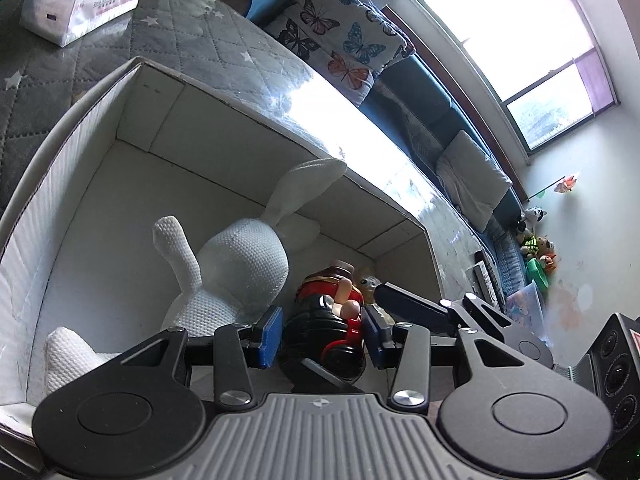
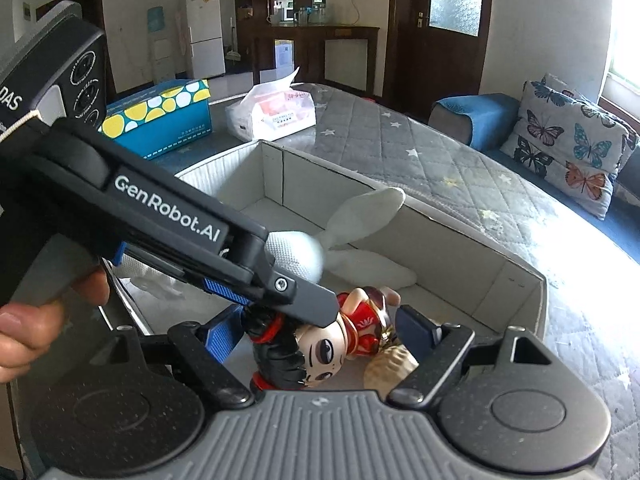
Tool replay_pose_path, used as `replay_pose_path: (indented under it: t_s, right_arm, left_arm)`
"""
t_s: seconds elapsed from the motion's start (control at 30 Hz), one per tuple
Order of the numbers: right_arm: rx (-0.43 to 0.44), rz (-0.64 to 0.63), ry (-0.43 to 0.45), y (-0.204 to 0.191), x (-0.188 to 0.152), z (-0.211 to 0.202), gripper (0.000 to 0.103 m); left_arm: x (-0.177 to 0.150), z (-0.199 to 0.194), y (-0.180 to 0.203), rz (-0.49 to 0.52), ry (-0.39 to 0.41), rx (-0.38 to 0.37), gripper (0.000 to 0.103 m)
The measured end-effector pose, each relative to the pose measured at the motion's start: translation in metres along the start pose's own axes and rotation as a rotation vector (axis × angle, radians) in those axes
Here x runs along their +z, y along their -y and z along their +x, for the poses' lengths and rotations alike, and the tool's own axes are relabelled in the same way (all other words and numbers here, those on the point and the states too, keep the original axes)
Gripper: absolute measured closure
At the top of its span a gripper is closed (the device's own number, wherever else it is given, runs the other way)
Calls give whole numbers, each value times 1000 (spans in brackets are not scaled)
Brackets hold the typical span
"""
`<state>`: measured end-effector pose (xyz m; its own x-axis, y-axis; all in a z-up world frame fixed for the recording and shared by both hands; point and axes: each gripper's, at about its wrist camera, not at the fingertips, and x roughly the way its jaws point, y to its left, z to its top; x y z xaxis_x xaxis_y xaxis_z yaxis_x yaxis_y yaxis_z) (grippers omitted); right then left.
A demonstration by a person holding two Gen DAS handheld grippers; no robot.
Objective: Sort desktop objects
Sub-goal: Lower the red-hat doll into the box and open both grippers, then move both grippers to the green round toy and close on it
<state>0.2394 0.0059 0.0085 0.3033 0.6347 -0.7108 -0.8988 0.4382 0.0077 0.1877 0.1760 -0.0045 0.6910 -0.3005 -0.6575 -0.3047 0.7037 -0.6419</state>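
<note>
A doll figurine [image 1: 326,320] with black hair and a red dress lies inside the white cardboard box [image 1: 80,184]. My left gripper [image 1: 320,330] is shut on the doll's head, blue pads on both sides. A white plush rabbit [image 1: 240,268] lies in the box beside it. In the right wrist view the doll [image 2: 320,344] lies face up between the fingers of my right gripper [image 2: 320,334], which is open and wide of it. The left gripper [image 2: 224,256] crosses above the doll there. A small tan toy [image 2: 394,364] lies next to the doll.
The box [image 2: 440,240] stands on a grey quilted star-pattern surface [image 2: 400,140]. A tissue pack [image 2: 276,114] and a blue dotted carton [image 2: 160,116] lie beyond the box. A butterfly cushion [image 2: 568,144] and blue sofa sit to the right. A hand [image 2: 44,308] holds the left gripper.
</note>
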Motion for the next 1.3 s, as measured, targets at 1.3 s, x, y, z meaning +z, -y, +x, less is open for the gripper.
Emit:
replay_pose_path:
  t_s: [1.3]
  right_arm:
    - [-213,162,169,-46,-78,-132,19]
  left_arm:
    - [-79,-63,72,274,41,-95,58]
